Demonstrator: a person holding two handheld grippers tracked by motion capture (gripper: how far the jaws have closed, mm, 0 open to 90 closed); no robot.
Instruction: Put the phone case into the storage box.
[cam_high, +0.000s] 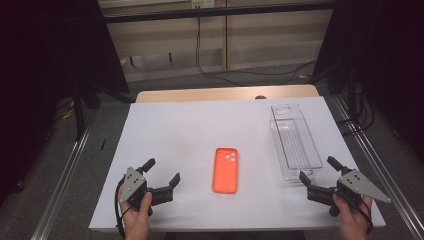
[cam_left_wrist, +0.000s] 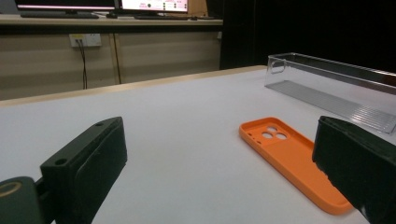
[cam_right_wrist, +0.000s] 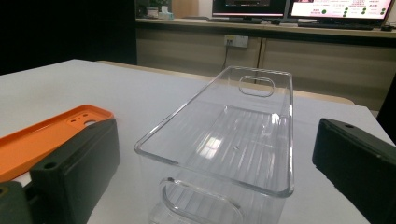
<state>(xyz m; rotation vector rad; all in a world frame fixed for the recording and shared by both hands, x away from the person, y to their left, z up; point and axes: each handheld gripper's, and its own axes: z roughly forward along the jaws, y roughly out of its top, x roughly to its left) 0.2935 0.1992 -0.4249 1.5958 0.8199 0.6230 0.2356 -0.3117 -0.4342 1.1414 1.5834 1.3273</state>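
Note:
An orange phone case (cam_high: 225, 170) lies flat on the white table top (cam_high: 190, 130), camera holes toward the far side. A clear plastic bin (cam_high: 294, 140) stands empty to its right. My left gripper (cam_high: 162, 171) rests near the front left corner, jaws wide open and empty; in the left gripper view the orange phone case (cam_left_wrist: 289, 154) lies ahead to the right and the clear bin (cam_left_wrist: 336, 88) farther off. My right gripper (cam_high: 319, 170) sits at the front right, open and empty, facing the near end of the bin (cam_right_wrist: 224, 140), with the phone case (cam_right_wrist: 42, 135) at the left.
The table's wooden far edge (cam_high: 225, 93) borders grey floor with cables. Metal rails (cam_high: 65, 175) run along both sides of the table. Dark curtains hang left and right. A shelf with monitors (cam_right_wrist: 299, 9) stands beyond the table.

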